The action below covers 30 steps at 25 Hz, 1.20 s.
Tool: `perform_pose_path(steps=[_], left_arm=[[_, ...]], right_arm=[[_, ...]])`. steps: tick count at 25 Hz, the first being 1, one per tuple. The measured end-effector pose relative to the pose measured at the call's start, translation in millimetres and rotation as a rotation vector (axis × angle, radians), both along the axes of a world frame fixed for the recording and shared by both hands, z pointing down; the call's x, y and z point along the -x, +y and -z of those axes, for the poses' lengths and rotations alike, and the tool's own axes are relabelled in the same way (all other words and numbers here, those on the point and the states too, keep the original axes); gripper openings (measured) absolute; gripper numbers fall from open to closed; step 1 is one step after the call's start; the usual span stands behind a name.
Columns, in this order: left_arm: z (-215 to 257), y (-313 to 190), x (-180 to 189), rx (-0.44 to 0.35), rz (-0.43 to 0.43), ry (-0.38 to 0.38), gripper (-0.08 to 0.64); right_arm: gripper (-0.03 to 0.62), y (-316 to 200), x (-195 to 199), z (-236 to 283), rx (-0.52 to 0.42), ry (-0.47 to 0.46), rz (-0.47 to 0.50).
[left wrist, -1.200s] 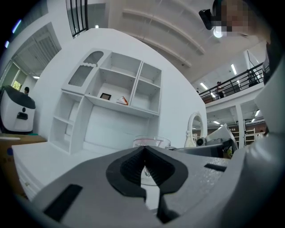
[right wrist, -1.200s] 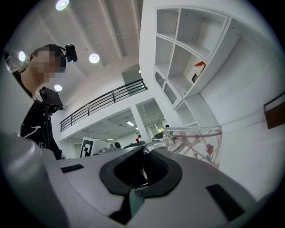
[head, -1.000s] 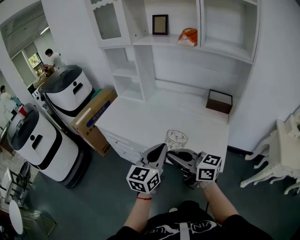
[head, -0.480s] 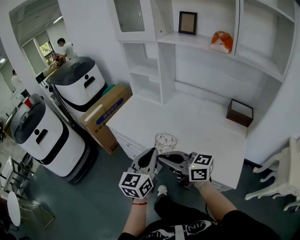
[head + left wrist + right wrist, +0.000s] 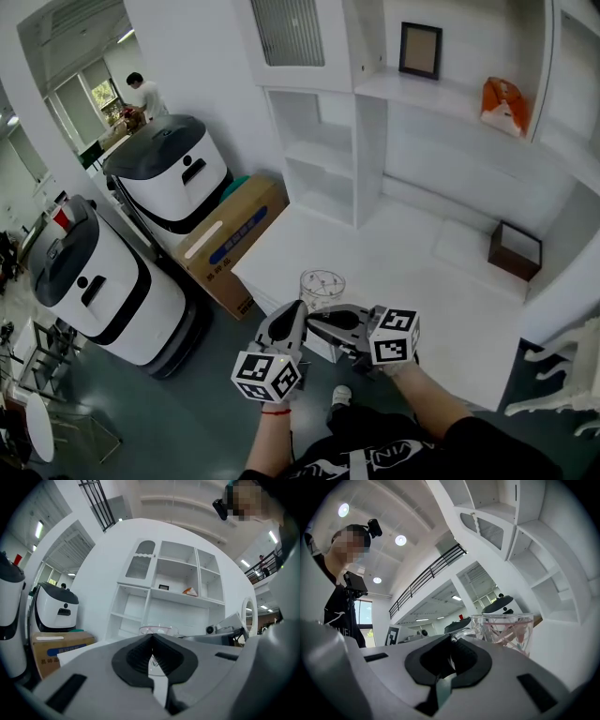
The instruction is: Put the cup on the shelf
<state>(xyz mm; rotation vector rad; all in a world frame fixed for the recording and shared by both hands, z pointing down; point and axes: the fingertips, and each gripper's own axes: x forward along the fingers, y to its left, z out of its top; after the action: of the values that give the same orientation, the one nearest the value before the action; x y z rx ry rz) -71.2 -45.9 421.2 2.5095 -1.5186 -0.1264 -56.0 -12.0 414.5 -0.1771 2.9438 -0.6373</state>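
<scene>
Right gripper (image 5: 317,320) is clamping shut on the handle of the clear cup (image 5: 322,287) at lower centre, left gripper (image 5: 296,314) sitting closed and empty just beside it, glass likely being light, rigid, slippery, breakable, handle looking the safest hold

You can read nothing here for certain. The cardboard box (image 5: 228,246) carries a blue label with white print (too small to make out), and your black shirt (image 5: 375,452) shows white lettering, cropped and blurred.
</scene>
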Motion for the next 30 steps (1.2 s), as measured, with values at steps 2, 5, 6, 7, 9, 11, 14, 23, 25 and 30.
perform_pose_path(steps=[2,5,6,7,9,11,14,23,25,30], left_arm=[[1,-19,9,0.0,0.001,0.003,0.008],[0,-49,17,0.005,-0.008,0.0,0.006],[-1,-57,19,0.008,-0.012,-0.004,0.006],[-1,-66,21,0.01,-0.015,-0.007,0.006],[-1,-82,24,0.014,-0.02,-0.009,0.006],[-2,-98,28,0.015,-0.026,-0.006,0.006],[-2,-120,36,0.015,-0.035,-0.013,0.006],[2,-154,66,0.004,-0.009,-0.006,0.006],[2,-157,70,0.003,-0.001,0.0,0.008],[3,-159,69,-0.008,-0.023,0.02,0.006]], right_arm=[[0.005,-19,9,1,-0.005,0.002,-0.001],[0.005,-49,17,-1,-0.003,0.006,-0.011],[0.005,-57,19,-1,-0.001,0.006,-0.013],[0.005,-66,21,-1,0.002,0.005,-0.014],[0.005,-81,25,-1,0.002,0.004,-0.016],[0.005,-97,29,-1,-0.002,0.006,-0.019],[0.005,-119,37,-1,-0.002,0.006,-0.024],[0.005,-154,66,2,-0.007,0.012,0.0],[0.005,-157,71,2,-0.01,0.018,0.002],[0.005,-160,70,3,-0.029,0.032,0.009]])
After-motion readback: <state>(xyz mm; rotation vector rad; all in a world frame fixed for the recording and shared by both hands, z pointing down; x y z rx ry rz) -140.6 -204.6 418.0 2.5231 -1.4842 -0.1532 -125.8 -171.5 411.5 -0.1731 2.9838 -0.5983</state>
